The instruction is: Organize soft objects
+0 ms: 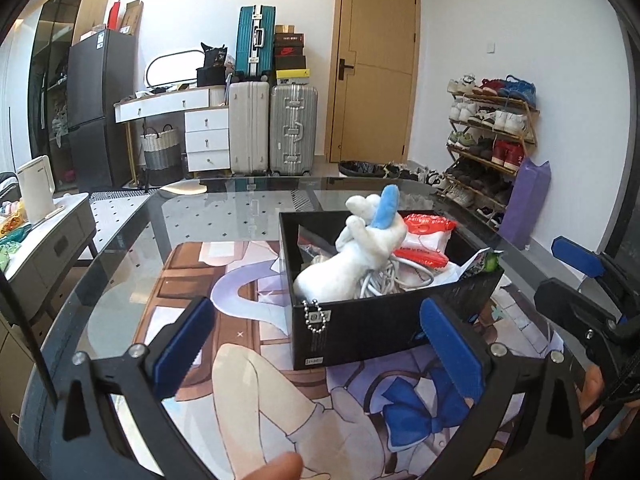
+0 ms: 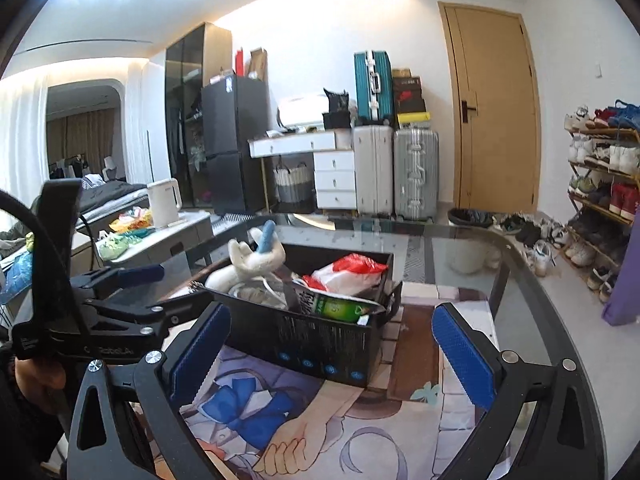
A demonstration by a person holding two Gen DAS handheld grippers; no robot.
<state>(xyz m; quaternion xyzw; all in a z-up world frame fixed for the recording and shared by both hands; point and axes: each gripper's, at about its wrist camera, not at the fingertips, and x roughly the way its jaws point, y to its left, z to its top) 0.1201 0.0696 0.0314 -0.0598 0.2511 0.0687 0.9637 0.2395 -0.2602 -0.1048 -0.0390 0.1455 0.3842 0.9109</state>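
Note:
A black box (image 1: 360, 326) stands on the glass table on a printed mat. In it lie a white plush toy (image 1: 360, 252) with a blue part, a white cable, a red-and-white packet (image 1: 426, 234) and a green packet (image 2: 342, 307). A bead chain with a tag hangs over the box's front wall. My left gripper (image 1: 320, 344) is open and empty, just in front of the box. My right gripper (image 2: 332, 350) is open and empty, near the box's other side (image 2: 320, 344). The plush (image 2: 248, 266) sticks up at the box's left end in the right wrist view.
The printed mat (image 1: 248, 380) covers the glass table (image 1: 224, 208). A side table with a white kettle (image 1: 36, 188) stands to the left. Suitcases (image 1: 272, 132), a door and a shoe rack (image 1: 492, 140) line the far walls. A purple bag (image 1: 524, 204) leans by the rack.

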